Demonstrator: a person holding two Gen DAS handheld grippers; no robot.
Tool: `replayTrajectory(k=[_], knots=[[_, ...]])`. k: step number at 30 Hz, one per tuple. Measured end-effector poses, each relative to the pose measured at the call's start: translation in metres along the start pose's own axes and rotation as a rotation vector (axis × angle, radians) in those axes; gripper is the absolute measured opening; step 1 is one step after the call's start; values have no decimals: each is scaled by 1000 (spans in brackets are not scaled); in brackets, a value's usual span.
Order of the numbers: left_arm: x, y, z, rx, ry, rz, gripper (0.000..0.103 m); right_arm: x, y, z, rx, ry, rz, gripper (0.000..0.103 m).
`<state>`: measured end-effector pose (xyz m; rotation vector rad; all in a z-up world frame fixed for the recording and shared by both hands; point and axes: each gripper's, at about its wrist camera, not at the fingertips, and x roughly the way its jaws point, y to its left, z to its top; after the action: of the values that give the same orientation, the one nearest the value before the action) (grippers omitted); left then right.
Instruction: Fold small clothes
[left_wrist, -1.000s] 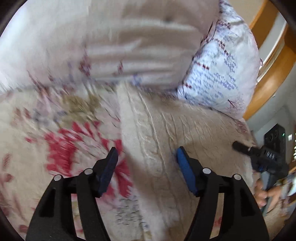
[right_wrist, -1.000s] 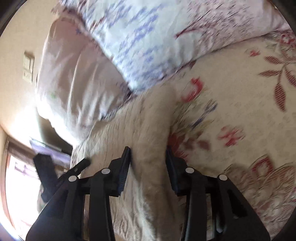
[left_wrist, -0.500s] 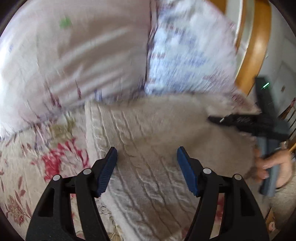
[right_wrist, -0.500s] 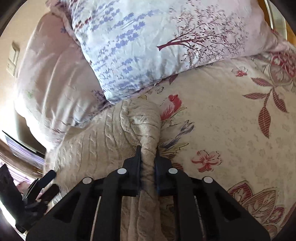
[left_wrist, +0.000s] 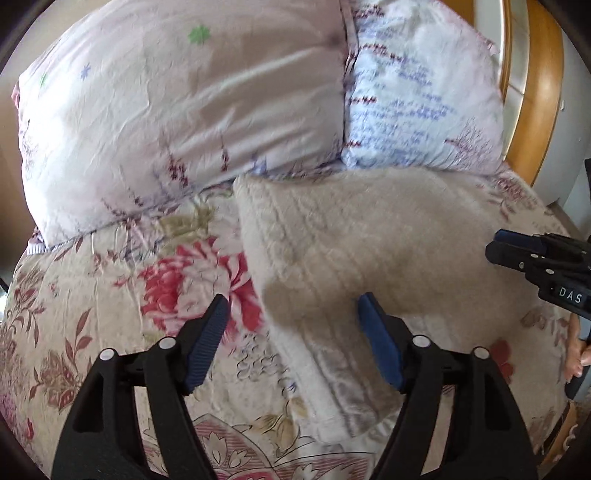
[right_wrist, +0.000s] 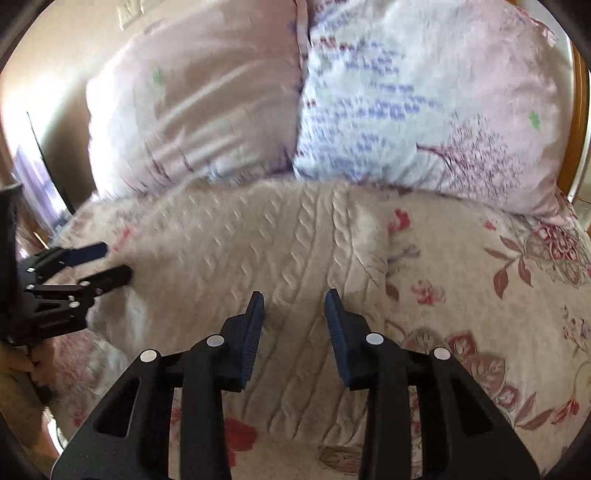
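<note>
A cream cable-knit sweater (left_wrist: 369, 240) lies folded on the floral bedspread (left_wrist: 110, 314), in front of the pillows; it also shows in the right wrist view (right_wrist: 258, 251). My left gripper (left_wrist: 293, 332) is open and empty over the sweater's near left edge; it appears at the left of the right wrist view (right_wrist: 107, 262). My right gripper (right_wrist: 294, 317) is open and empty just above the sweater's front part; it shows at the right edge of the left wrist view (left_wrist: 517, 251).
Two pillows lean at the head of the bed: a pale pink one (left_wrist: 184, 110) on the left and a blue-and-purple printed one (left_wrist: 424, 99) on the right. A wooden headboard (left_wrist: 535, 92) rises behind them. A hand (left_wrist: 576, 350) holds the right gripper.
My right gripper was shut on a fold of the sweater half a second ago; it has let go and opened. The sweater now lies spread flat. My left gripper has shifted over its left edge.
</note>
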<state>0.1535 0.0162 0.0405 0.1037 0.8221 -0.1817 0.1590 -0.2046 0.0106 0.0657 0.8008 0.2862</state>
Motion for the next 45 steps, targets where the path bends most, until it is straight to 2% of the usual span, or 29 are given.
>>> replayTrajectory(k=[5,7,9,14,15,16,17,19,21,23,28,33,38,45], knots=[[9,1,-6,-14,37,-12,77,7,-6,-11,43,44,-21,39],[16,8,-8,-67,60,-52,78,7,-7,-16,62,34,-23,39],[23,18,-11,-139,77,-92,85,9,-5,-17,74,22,-37,41],[8,22,-13,-170,41,-103,84,0,-12,-8,140,24,5,50],[-3,23,-15,-170,17,-112,85,-10,-12,-7,146,2,-2,63],[-11,24,-18,-169,2,-117,86,-23,-10,-8,136,-39,-31,89],[-18,25,-21,-168,-9,-118,91,-38,-5,-11,115,-90,-90,101],[-32,26,-31,-179,-22,-76,100,-59,6,-18,73,-177,-173,102],[-40,24,-38,-173,-29,-38,101,-71,15,-27,38,-206,-214,102],[-42,22,-46,-167,-15,-10,101,-73,18,-34,44,-195,-227,102],[-42,5,-64,-146,19,56,101,-66,16,-49,99,-140,-166,102],[-36,-9,-69,-140,35,58,101,-59,23,-59,103,-109,-173,102],[-31,-18,-70,-125,43,100,101,-57,32,-63,72,-106,-212,102],[-20,-21,-72,-136,84,114,101,-39,31,-69,98,-20,-212,102]])
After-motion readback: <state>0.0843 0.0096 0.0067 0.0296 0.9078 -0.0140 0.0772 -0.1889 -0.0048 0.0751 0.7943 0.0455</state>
